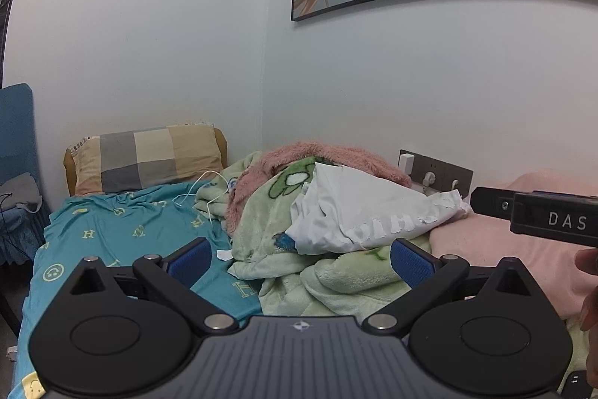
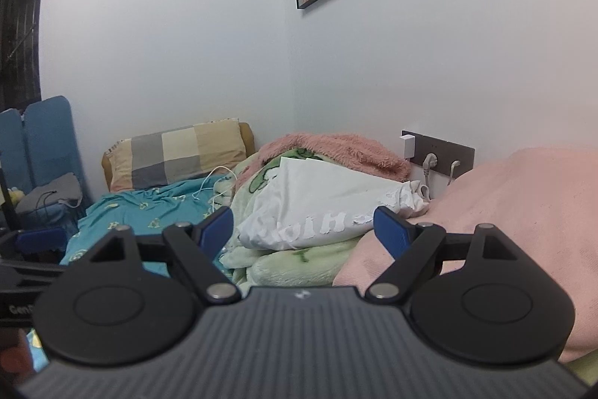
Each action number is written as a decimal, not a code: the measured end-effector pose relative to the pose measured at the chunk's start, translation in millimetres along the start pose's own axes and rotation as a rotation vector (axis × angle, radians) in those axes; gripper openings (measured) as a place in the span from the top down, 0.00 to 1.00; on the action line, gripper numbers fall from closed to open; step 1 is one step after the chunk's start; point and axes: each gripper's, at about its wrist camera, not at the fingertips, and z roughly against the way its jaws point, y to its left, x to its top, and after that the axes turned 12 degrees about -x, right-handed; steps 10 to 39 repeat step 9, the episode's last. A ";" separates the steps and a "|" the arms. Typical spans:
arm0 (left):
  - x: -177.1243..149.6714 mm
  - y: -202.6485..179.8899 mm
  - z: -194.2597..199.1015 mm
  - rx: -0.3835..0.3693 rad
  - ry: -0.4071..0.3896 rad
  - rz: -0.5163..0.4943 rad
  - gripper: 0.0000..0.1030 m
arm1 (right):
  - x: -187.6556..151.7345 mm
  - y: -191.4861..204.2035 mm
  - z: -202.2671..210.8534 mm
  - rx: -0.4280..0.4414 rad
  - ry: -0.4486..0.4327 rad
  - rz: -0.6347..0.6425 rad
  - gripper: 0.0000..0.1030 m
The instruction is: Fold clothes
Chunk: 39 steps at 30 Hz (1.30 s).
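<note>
Both grippers hang above the bed, aimed at the heap against the wall. The left gripper (image 1: pixel 301 258) has its jaws spread wide with nothing between them, the ribbed blue pads (image 1: pixel 190 260) bare; the right gripper (image 2: pixel 302 230) is likewise wide open and empty. The thing to be folded, a crumpled white T-shirt (image 1: pixel 358 212) of thin smooth cloth with cracked, peeling white lettering, lies loosely bunched on top of a plush pale-green blanket (image 1: pixel 269 223) with a cartoon print. A shaggy pink fleece (image 1: pixel 325 156) arches over the back of the pile. To the left the teal bedsheet (image 1: pixel 123 234), printed with letters and smiley faces, is rumpled, with a thin white cable (image 1: pixel 209 186) trailing across it. A checked pillow (image 1: pixel 145 157) in grey, cream and tan leans at the head. On the right sits a soft pink cushion (image 2: pixel 523 212), just beside the green blanket. A dark socket panel (image 1: pixel 437 172) with white plugs sits on the wall behind
</note>
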 end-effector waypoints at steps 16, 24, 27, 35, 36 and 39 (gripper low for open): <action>0.4 -3.2 4.1 -0.007 -0.001 -0.005 0.00 | -3.3 -1.8 4.4 -0.007 0.015 0.000 0.19; 0.4 -3.2 4.1 -0.007 -0.001 -0.005 0.00 | -3.3 -1.8 4.4 -0.007 0.015 0.000 0.19; 0.4 -3.2 4.1 -0.007 -0.001 -0.005 0.00 | -3.3 -1.8 4.4 -0.007 0.015 0.000 0.19; 0.4 -3.2 4.1 -0.007 -0.001 -0.005 0.00 | -3.3 -1.8 4.4 -0.007 0.015 0.000 0.19; 0.4 -3.2 4.1 -0.007 -0.001 -0.005 0.00 | -3.3 -1.8 4.4 -0.007 0.015 0.000 0.19; 0.4 -3.2 4.1 -0.007 -0.001 -0.005 0.00 | -3.3 -1.8 4.4 -0.007 0.015 0.000 0.19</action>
